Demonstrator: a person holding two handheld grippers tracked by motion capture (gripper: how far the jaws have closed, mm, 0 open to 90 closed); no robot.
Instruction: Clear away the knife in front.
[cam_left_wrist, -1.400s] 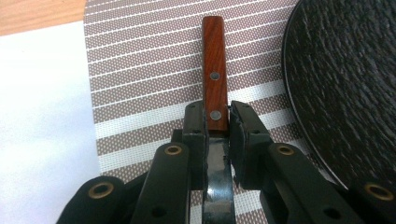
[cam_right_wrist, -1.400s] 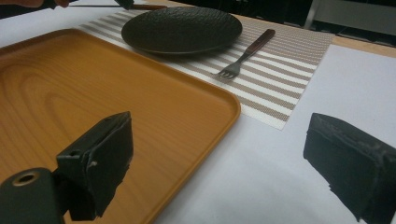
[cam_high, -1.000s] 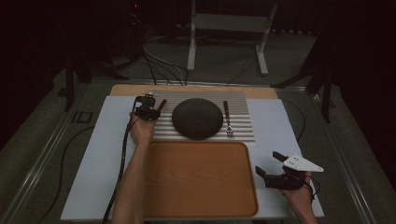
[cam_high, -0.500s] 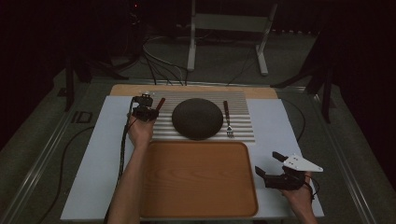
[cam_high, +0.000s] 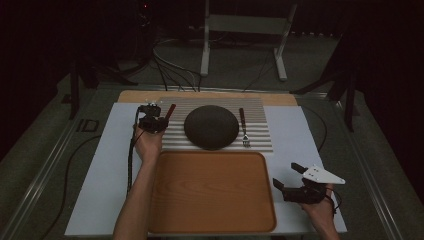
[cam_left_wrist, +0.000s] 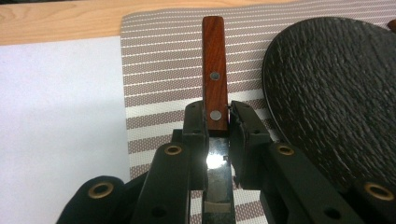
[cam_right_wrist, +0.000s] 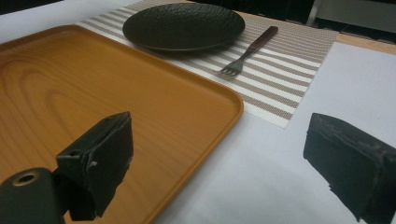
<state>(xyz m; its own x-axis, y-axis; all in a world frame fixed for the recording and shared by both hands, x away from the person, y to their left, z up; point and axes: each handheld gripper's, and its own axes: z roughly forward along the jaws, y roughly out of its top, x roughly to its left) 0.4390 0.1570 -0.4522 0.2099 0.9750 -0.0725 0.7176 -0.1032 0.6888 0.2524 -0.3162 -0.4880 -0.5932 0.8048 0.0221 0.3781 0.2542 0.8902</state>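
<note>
A knife with a red-brown wooden handle (cam_left_wrist: 213, 60) points away over the striped placemat (cam_left_wrist: 159, 70), its blade running back between the jaws. My left gripper (cam_left_wrist: 218, 116) is shut on the knife where handle meets blade. From above, the left gripper (cam_high: 152, 120) sits at the placemat's left edge with the knife handle (cam_high: 170, 111) sticking out beside the black plate (cam_high: 211, 126). A fork (cam_high: 243, 127) lies right of the plate. My right gripper (cam_high: 285, 174) hovers open to the right of the wooden tray (cam_high: 210, 192), with nothing between its jaws (cam_right_wrist: 224, 158).
The placemat (cam_high: 260, 142) lies on a white sheet (cam_high: 100, 175) over the table. In the right gripper view the tray (cam_right_wrist: 93, 93), plate (cam_right_wrist: 183, 25) and fork (cam_right_wrist: 247, 51) lie ahead. Cables and a metal stand (cam_high: 240, 30) sit on the floor beyond the table.
The left gripper has shifted slightly with the knife held in it. The right gripper has stayed where it was.
</note>
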